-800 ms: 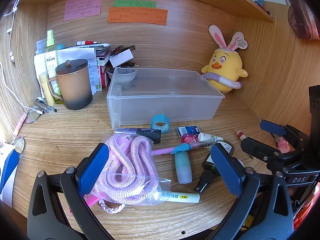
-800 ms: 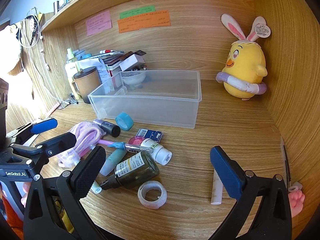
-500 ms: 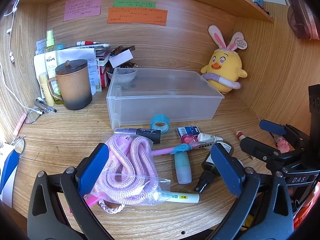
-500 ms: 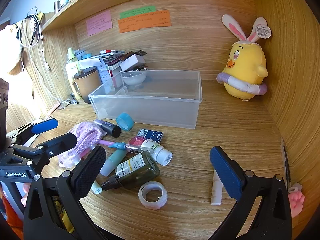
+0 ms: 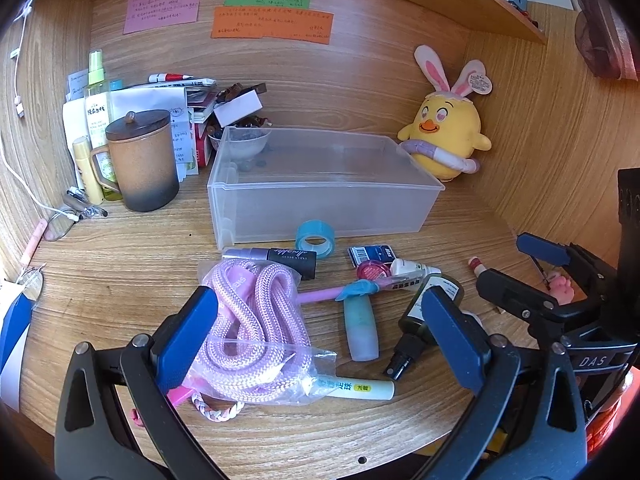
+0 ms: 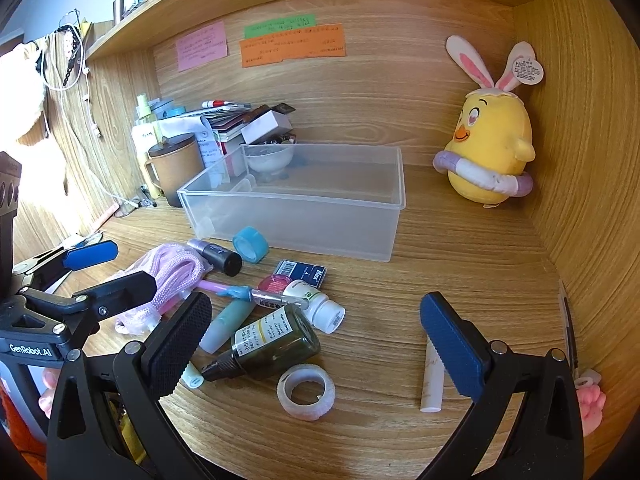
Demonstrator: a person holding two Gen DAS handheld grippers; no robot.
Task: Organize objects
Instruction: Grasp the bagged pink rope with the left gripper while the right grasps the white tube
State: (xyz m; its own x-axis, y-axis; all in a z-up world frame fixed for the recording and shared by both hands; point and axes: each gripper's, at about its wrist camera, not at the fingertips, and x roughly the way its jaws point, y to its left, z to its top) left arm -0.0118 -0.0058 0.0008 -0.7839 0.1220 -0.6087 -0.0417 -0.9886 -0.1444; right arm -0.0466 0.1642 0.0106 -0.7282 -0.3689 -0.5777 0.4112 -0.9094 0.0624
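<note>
Along the front edge of the worktop [image 5: 100, 264] we hold our left tool [image 5: 320, 332] and right tool [image 6: 316, 336], both spread apart and gripping nothing. Toward the back edge the clear bin [image 5: 320, 200] looks empty. Everything remains outside: the bagged pink rope [image 5: 252, 328], dark spray bottle [image 6: 272, 344], blue tape roll [image 5: 315, 236] and white tape ring [image 6: 306, 396]. We judge that sorting has not started.

the writing on the pink paper note [image 5: 162, 7] above the clear plastic storage bin [image 5: 320, 196] is too small to read. behind the bin's far left corner, a small white bowl [image 5: 240, 145] shows only blurred through the wall. in front of the bin, the pale yellow marker pen [image 5: 360, 388] is half hidden under the clear plastic bag of pink rope [image 5: 256, 328].
</note>
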